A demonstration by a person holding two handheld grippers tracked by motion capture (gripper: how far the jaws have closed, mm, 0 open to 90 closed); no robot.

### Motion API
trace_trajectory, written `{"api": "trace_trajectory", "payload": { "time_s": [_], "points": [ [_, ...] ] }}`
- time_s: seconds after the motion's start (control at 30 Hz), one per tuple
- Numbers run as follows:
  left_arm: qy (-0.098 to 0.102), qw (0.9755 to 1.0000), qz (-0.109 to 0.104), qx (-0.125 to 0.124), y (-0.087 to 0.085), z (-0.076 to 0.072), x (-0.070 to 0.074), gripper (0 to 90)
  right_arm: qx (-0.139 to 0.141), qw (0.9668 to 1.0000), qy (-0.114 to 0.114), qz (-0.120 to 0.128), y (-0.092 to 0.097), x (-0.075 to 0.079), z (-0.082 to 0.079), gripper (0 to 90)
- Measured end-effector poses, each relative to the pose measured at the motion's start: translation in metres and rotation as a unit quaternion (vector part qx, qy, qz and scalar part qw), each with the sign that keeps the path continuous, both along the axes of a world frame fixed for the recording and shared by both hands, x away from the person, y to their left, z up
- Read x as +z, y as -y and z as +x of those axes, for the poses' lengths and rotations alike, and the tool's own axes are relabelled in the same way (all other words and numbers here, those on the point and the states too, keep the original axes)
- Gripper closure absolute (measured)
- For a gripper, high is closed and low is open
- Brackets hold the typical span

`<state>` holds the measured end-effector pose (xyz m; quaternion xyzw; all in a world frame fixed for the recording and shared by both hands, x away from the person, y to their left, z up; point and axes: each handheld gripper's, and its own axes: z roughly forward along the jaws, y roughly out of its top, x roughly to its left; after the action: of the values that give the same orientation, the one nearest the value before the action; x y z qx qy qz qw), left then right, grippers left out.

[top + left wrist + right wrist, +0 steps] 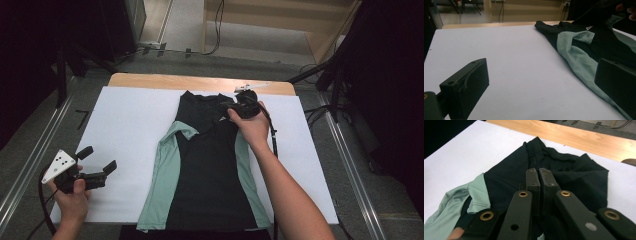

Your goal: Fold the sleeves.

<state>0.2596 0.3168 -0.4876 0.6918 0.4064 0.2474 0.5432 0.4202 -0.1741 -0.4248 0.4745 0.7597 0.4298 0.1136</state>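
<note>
Shirt [210, 170], black and green, on white board [125, 125].
Right gripper [539, 171] over its collar end, jaws together, whether pinching cloth unclear; left gripper [98, 159] well apart, jaws wide.

A recording booth or laboratory set up for filming tabletop handling, not a home.

A wooden table [200, 81] bears a plain white sheet [130, 130] as a work surface and stands on grey carpet [30, 135] between metal floor rails [35, 155]. Black stands [330, 70] and dark curtaining flank it at both sides. Loose cables [218, 25] trail over the floor behind, where a pale wooden step or platform [280, 20] rises. Lighting falls on the table alone; the surroundings are dim.
</note>
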Motion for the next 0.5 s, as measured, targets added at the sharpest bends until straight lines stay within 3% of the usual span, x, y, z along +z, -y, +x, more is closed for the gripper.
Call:
{"api": "trace_trajectory", "payload": {
  "time_s": [0.5],
  "points": [
    [0.001,1.0000,0.000,-0.002,0.000,0.000,0.000,0.0,0.008,0.9998,-0.018,-0.007,-0.018,-0.016,0.005,85.6]
  ]
}}
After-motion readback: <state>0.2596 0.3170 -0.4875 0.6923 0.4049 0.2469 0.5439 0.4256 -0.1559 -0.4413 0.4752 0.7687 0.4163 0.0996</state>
